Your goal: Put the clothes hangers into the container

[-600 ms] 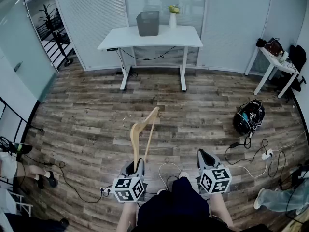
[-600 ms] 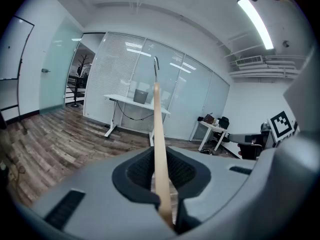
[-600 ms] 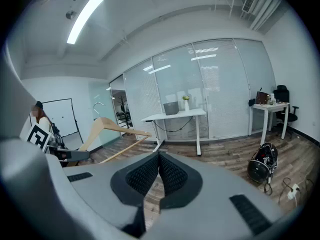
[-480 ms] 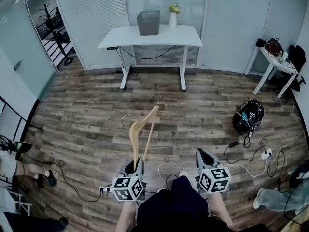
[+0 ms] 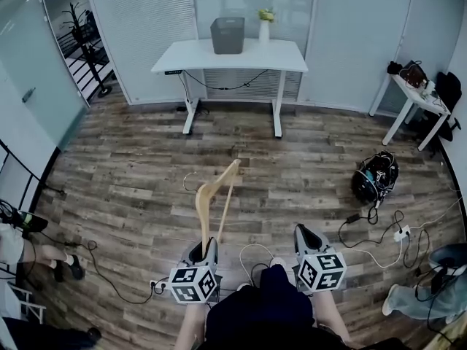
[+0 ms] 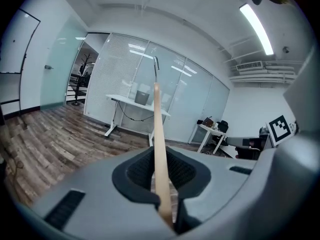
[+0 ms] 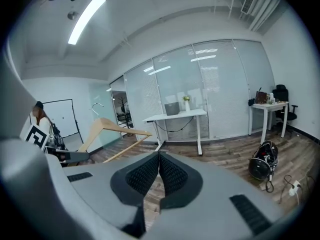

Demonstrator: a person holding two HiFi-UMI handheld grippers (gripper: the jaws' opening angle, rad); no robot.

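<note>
A light wooden clothes hanger (image 5: 216,195) with a metal hook sticks up and forward from my left gripper (image 5: 206,249), which is shut on the end of one arm. In the left gripper view the hanger (image 6: 159,139) stands edge-on between the pads. My right gripper (image 5: 306,234) is level beside it, shut with nothing in it; in its own view the pads (image 7: 150,174) meet and the hanger (image 7: 114,128) shows to the left. The grey container (image 5: 228,35) stands on the white table (image 5: 277,58) far across the room, also as the container (image 6: 142,95) and the container (image 7: 172,108).
A vase with flowers (image 5: 264,25) stands beside the container. On the wooden floor lie a black bag (image 5: 376,176), cables and a power strip (image 5: 401,233). A small side table (image 5: 414,93) is at the right, a coat rack (image 5: 79,32) at the far left. People's legs (image 5: 51,259) show at the edges.
</note>
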